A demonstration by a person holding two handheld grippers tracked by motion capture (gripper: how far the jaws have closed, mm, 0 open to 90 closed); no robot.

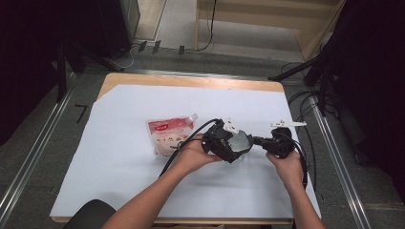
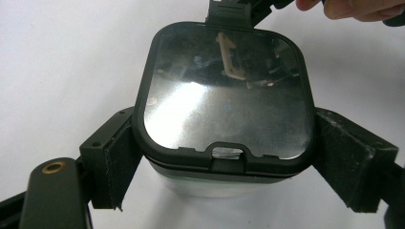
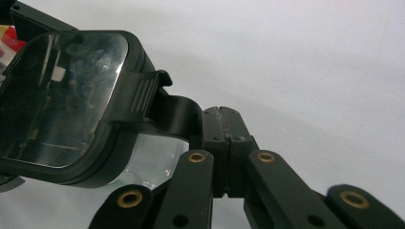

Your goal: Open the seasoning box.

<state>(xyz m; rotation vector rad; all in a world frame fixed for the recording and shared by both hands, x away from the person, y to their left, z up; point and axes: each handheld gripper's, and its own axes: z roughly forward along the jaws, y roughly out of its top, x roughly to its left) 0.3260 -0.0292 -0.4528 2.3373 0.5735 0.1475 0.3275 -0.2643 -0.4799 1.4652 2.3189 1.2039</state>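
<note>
Box was clamped across its sides by the left claw, right of worktop centre. Its latch tab, pointing toward the right edge, was pinched by the shut right claw.

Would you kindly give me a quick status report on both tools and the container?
Left tool clamped on container sides. Right tool shut on lid latch. Pouch lies behind left hand, apart, not in the way.
</note>
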